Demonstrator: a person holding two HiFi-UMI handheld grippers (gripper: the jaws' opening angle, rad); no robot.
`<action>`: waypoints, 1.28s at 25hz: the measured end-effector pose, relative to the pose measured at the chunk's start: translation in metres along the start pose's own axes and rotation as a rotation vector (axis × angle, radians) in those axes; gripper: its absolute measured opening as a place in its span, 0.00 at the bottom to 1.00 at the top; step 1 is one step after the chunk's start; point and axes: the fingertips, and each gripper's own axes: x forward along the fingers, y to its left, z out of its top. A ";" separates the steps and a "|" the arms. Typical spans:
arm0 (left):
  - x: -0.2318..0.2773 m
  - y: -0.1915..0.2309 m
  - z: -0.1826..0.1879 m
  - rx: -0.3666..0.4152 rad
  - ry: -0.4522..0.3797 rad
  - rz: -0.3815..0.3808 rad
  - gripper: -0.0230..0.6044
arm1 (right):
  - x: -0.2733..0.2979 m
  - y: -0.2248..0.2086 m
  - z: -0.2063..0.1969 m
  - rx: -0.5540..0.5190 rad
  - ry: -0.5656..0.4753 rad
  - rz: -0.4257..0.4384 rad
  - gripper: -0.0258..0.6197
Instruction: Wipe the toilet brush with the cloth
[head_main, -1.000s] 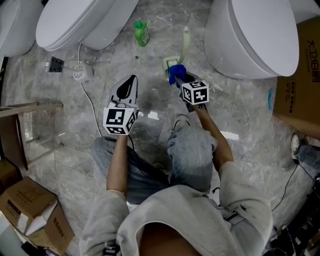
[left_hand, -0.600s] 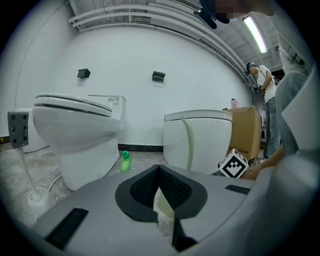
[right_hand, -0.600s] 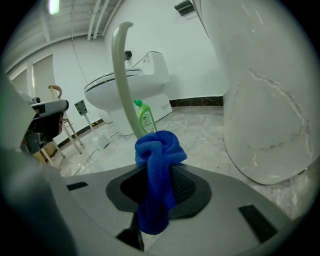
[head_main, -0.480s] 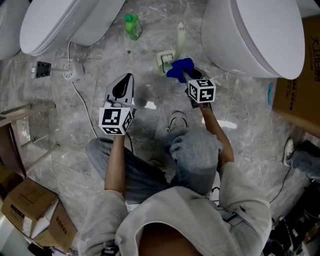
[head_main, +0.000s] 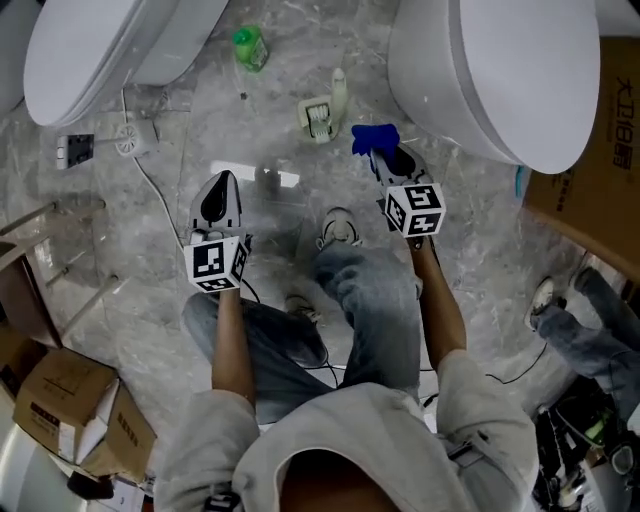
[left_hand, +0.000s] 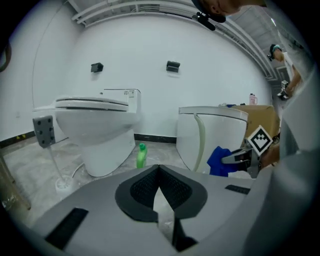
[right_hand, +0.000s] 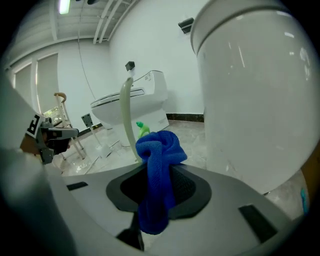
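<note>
Right hand-held gripper (head_main: 392, 160), head view: pinched blue cloth (head_main: 374, 138), held beside toilet (head_main: 480, 70). Cloth had pulled clear of toilet brush (head_main: 318, 117) on floor (head_main: 150, 260); a second earlier it sat against the brush holder. Left hand-held gripper (head_main: 217, 190) well apart, low left.
Left gripper view: jaws pressed together, nothing between. Toilet brush (left_hand: 201, 142) stood upright, cloth (left_hand: 218, 161) just right of it.
Right gripper view: jaws clamped on cloth (right_hand: 156, 155); toilet brush (right_hand: 126, 120) behind, not touching.
Judged: contact broken, wiping paused or between strokes.
</note>
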 end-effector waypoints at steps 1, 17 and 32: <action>-0.006 0.003 0.007 -0.005 0.005 0.012 0.07 | -0.012 0.003 0.008 -0.001 0.003 -0.002 0.20; -0.148 0.011 0.195 -0.024 0.054 0.098 0.07 | -0.208 0.082 0.189 0.011 0.038 -0.020 0.20; -0.237 -0.006 0.384 -0.027 -0.028 0.084 0.07 | -0.303 0.137 0.371 -0.029 -0.095 -0.032 0.20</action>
